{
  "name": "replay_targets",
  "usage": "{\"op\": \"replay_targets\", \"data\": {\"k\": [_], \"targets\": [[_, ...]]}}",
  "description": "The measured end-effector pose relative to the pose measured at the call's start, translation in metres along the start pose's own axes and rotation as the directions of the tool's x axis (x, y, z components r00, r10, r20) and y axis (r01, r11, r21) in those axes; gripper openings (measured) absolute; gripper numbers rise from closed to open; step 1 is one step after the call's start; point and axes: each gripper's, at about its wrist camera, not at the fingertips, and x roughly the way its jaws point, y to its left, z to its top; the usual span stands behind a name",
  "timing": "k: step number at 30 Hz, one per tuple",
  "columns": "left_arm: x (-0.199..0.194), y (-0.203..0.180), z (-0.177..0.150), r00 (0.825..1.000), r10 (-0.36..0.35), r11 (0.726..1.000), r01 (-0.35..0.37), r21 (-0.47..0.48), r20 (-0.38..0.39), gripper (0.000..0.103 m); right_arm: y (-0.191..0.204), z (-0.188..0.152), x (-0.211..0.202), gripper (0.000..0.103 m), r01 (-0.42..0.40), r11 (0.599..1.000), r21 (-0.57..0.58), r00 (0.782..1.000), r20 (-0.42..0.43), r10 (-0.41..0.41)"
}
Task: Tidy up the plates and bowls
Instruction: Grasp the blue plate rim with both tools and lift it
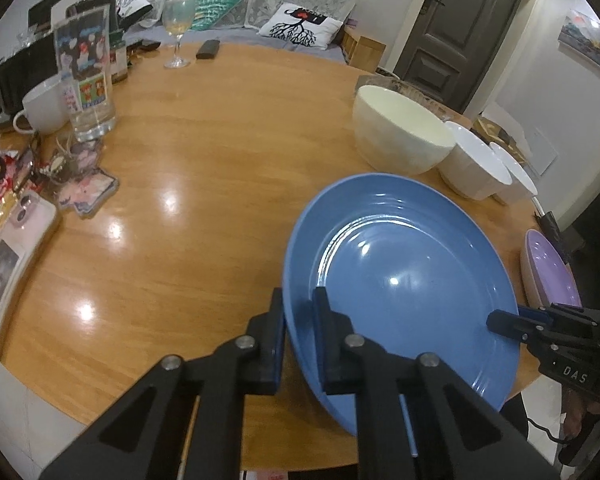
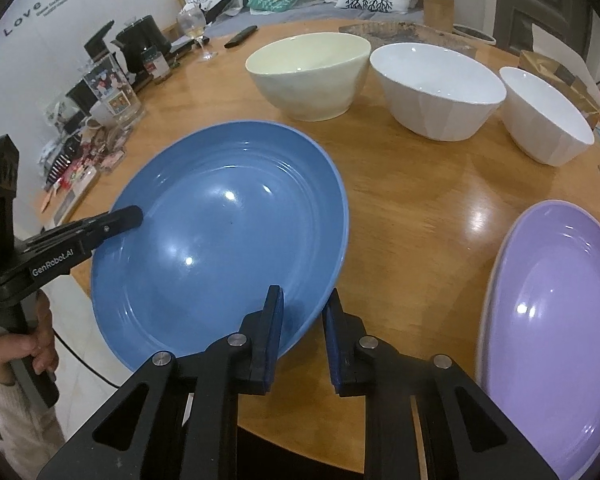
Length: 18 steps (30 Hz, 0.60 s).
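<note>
With the left gripper [image 1: 300,300] and right gripper [image 2: 302,300] each clamped on opposite rims of the blue plate [image 2: 220,232], stacking seems barely begun: the purple plate [image 2: 548,304] lies beside it and three bowls [image 2: 436,88] stand separately behind.
</note>
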Motion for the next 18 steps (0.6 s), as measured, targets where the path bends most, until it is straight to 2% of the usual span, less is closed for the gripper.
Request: {"op": "replay_targets", "data": {"k": [7,18], "targets": [[-0.020,-0.028,0.006,0.999,0.007,0.999,-0.009,0.045,0.036,0.010,-0.010,-0.007,-0.027,0.015,-0.010,1.000,0.007,0.998,0.064,0.010],[-0.040,-0.106,0.024,0.994,-0.084,0.987,0.072,0.143,0.076,0.011,-0.054,-0.028,-0.088,0.017,0.046,0.998,0.043,0.981,0.186,-0.053]]}}
